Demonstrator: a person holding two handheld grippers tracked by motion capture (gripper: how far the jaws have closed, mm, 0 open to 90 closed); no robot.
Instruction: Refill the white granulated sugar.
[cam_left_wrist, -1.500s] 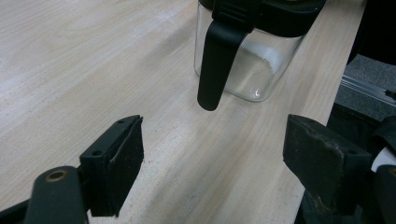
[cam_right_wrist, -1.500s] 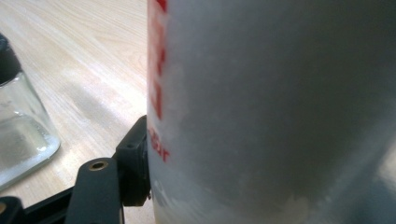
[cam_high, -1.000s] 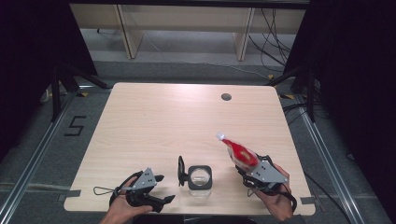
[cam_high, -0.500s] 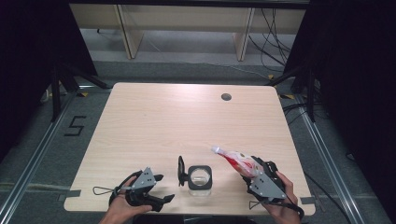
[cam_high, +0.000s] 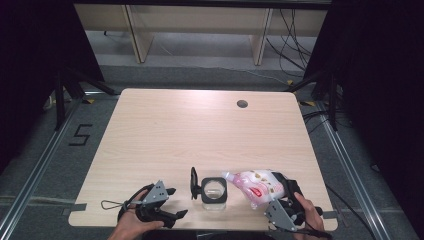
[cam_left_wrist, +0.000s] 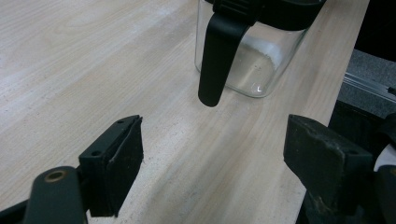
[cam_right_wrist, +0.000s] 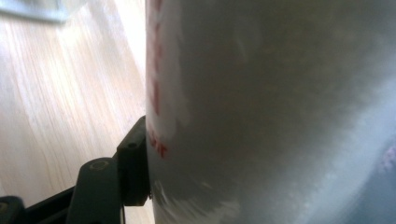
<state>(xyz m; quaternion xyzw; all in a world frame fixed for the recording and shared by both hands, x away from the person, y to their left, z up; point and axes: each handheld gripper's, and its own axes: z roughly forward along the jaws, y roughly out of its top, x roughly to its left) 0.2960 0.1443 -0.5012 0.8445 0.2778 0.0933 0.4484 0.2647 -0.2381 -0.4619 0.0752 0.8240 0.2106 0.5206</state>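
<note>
A square clear glass container (cam_high: 214, 190) with a black rim stands near the table's front edge, its black hinged lid (cam_high: 194, 182) raised at its left side. My right gripper (cam_high: 281, 189) is shut on a white and pink pouch (cam_high: 255, 183) with red print. The pouch lies almost level above the table, its narrow end pointing left at the container's rim. In the right gripper view the pouch (cam_right_wrist: 271, 112) presses against one black finger (cam_right_wrist: 134, 161). My left gripper (cam_high: 176, 202) rests open left of the container. Its jaws (cam_left_wrist: 215, 144) point at the glass container (cam_left_wrist: 254, 65) and the hanging black lid (cam_left_wrist: 217, 56).
The light wooden table (cam_high: 200, 130) has a round cable hole (cam_high: 242, 104) at the far right. Shelving legs and cables lie on the floor beyond the far edge. A taped "5" (cam_high: 80, 134) marks the floor at the left.
My right gripper has carried the pouch left and toward the front edge, tipping it from a steep slant to nearly level, its narrow end now close to the container. The left gripper has stayed put.
</note>
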